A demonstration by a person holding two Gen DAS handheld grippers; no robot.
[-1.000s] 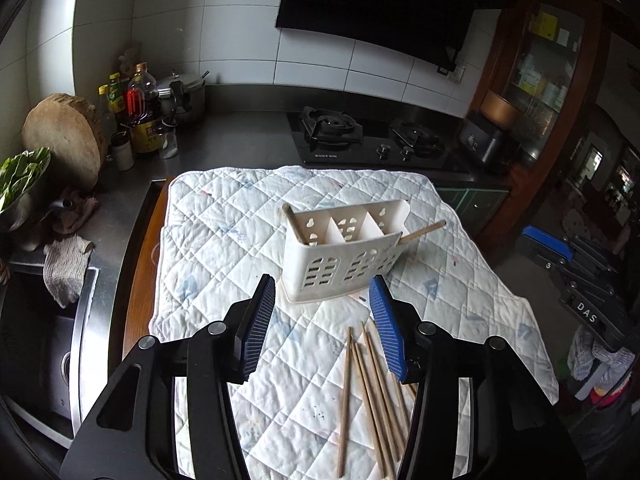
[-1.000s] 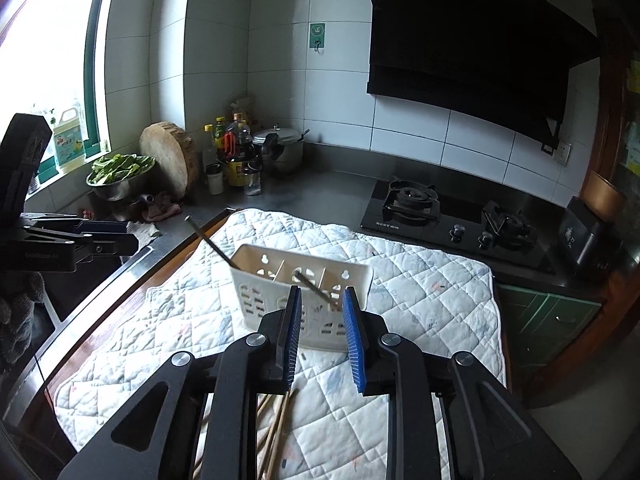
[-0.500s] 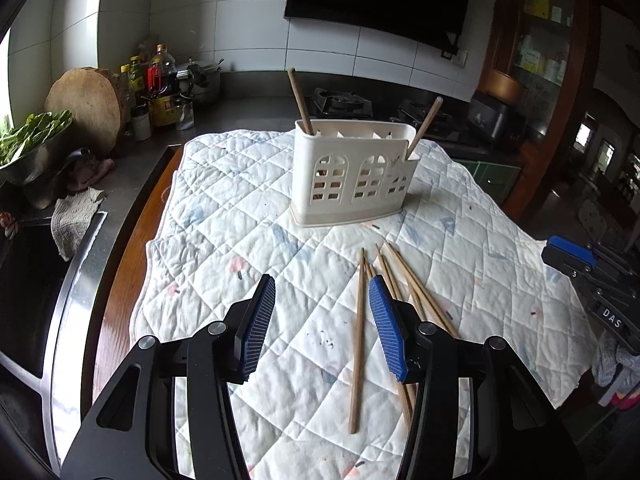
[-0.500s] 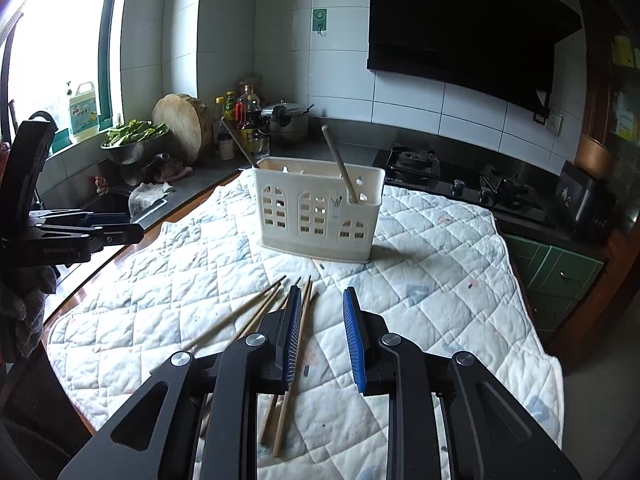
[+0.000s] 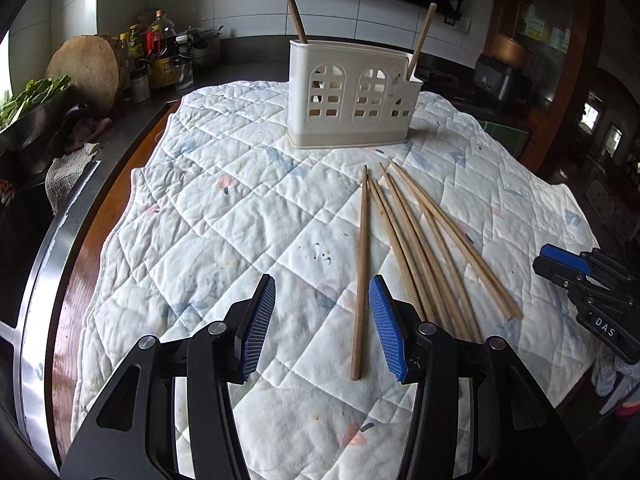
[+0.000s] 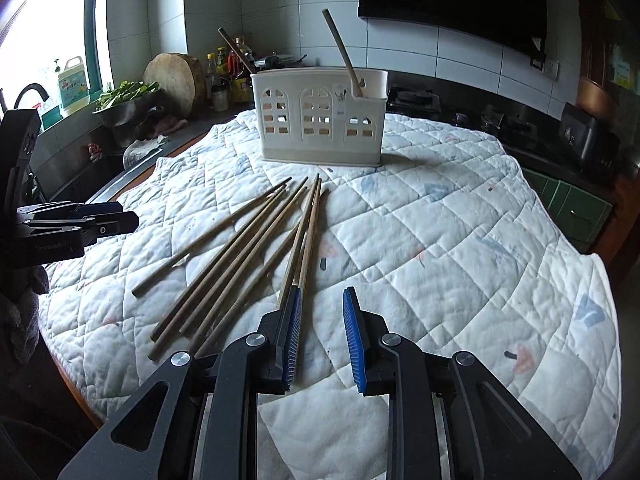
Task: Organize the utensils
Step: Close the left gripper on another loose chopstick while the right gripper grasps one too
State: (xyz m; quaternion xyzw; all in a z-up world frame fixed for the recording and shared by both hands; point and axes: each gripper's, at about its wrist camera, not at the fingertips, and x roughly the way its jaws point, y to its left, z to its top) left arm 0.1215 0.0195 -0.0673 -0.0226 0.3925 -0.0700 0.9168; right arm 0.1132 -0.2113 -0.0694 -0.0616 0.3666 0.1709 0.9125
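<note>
The left gripper (image 5: 322, 326) is hanging released, jaws apart around the near end of one chopstick (image 5: 362, 264). To its right, loose chopsticks (image 6: 240, 256) are fanning across the quilt (image 6: 440, 240), near the holder (image 6: 320, 116). The right gripper (image 6: 321, 338) is sitting empty, jaws narrowly apart; closing there risks dragging neighbouring sticks askew.

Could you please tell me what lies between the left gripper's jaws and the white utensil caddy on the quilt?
In the left wrist view, one loose wooden chopstick runs up from between the left gripper jaws toward the white plastic utensil caddy; otherwise only white quilted cloth.
</note>
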